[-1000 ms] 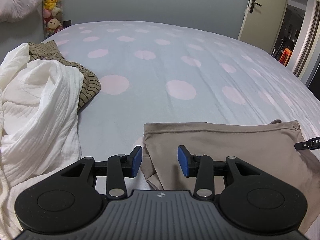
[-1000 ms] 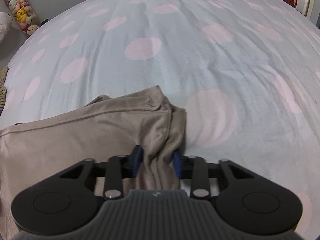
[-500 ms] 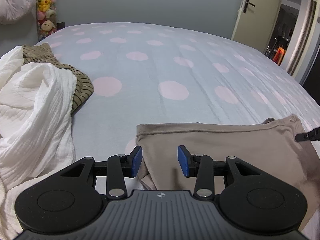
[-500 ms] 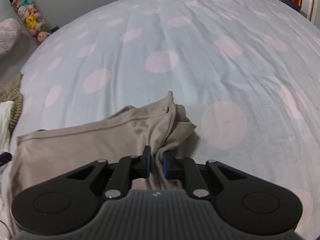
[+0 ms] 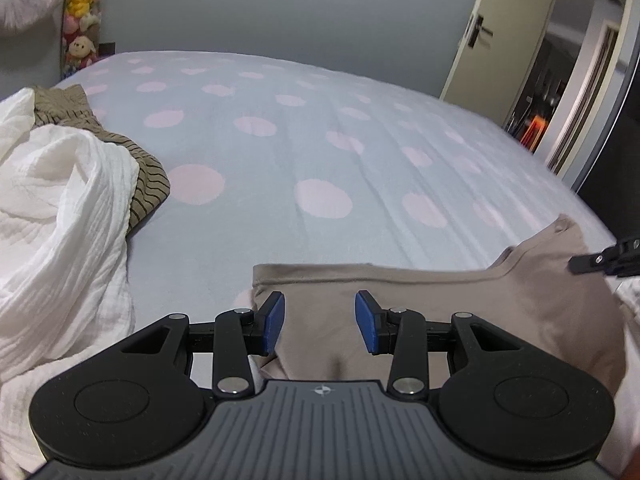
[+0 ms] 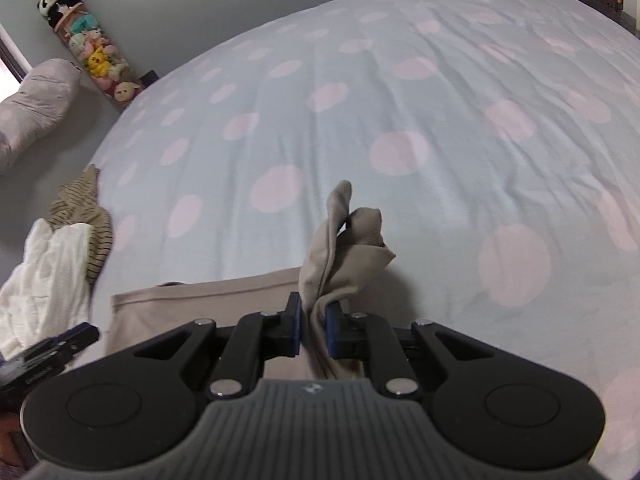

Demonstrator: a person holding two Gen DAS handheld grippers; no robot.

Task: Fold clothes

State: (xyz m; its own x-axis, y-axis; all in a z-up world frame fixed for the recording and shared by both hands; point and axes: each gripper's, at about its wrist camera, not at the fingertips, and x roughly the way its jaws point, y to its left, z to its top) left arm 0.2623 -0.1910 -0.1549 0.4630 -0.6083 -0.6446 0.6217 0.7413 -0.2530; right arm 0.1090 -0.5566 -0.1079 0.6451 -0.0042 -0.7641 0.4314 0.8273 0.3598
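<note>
A beige garment (image 5: 460, 304) lies at the near edge of the bed, its top hem running across the left wrist view. My left gripper (image 5: 319, 322) is open over its left end, blue pads apart, cloth below and between them. My right gripper (image 6: 312, 330) is shut on the beige garment's (image 6: 348, 240) right end, which is bunched and stands up above the pads. The right gripper's tip (image 5: 600, 258) shows at the far right of the left wrist view. The left gripper's edge (image 6: 52, 352) shows low on the left of the right wrist view.
A white crinkled cloth (image 5: 60, 220) lies heaped on the left over a brown striped garment (image 5: 148, 184). The bed (image 5: 320, 140) has a pale blue sheet with pink dots. Stuffed toys (image 5: 82, 20) and a pillow (image 6: 32, 108) lie beyond; an open door (image 5: 520, 40) is at right.
My right gripper closed on the garment's right end and lifted it, so the bunched cloth now stands up. The left gripper stayed open and shifted slightly right over the cloth.
</note>
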